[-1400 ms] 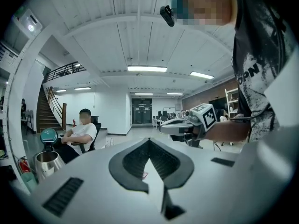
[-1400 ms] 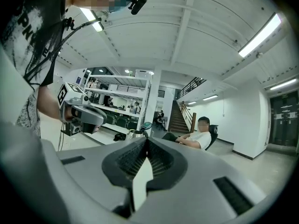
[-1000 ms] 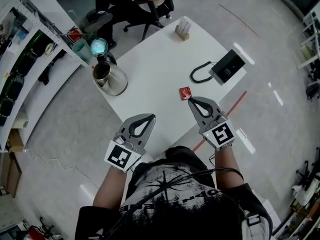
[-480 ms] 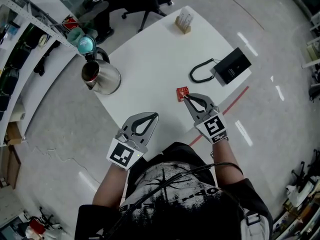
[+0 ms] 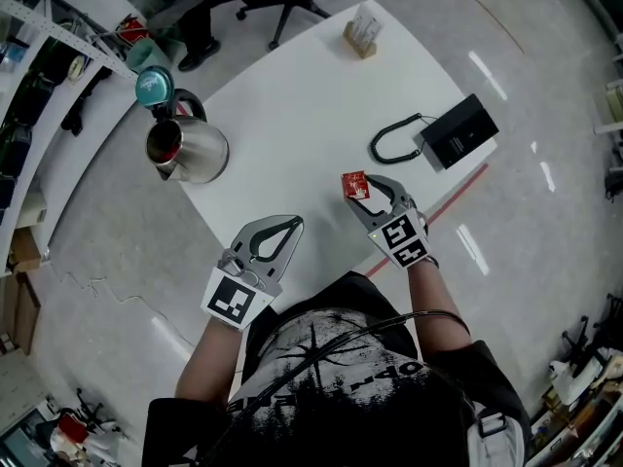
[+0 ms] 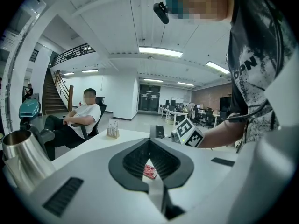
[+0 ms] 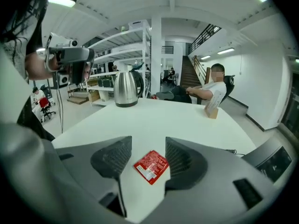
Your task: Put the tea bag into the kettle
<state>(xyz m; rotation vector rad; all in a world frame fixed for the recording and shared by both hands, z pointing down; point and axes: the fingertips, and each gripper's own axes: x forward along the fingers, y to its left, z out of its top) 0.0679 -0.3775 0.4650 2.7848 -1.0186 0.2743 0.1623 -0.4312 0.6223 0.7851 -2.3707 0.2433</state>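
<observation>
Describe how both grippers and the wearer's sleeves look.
Both grippers, left and right, are light grey with dark ribbed pads and a white cube of black square markers. The right's jaws are opening around the tea bag. Black short-sleeved T-shirt, white print.

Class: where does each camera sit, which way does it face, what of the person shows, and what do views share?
Head view: on the head, steeply down at the table; forearms, left gripper, right gripper.
Left gripper view: on that gripper, past shut jaws toward the right gripper; arm, torso.
Right gripper view: on that gripper, toward the kettle, jaws opening, tea bag between them; shirt.
All share tea bag and kettle.
</observation>
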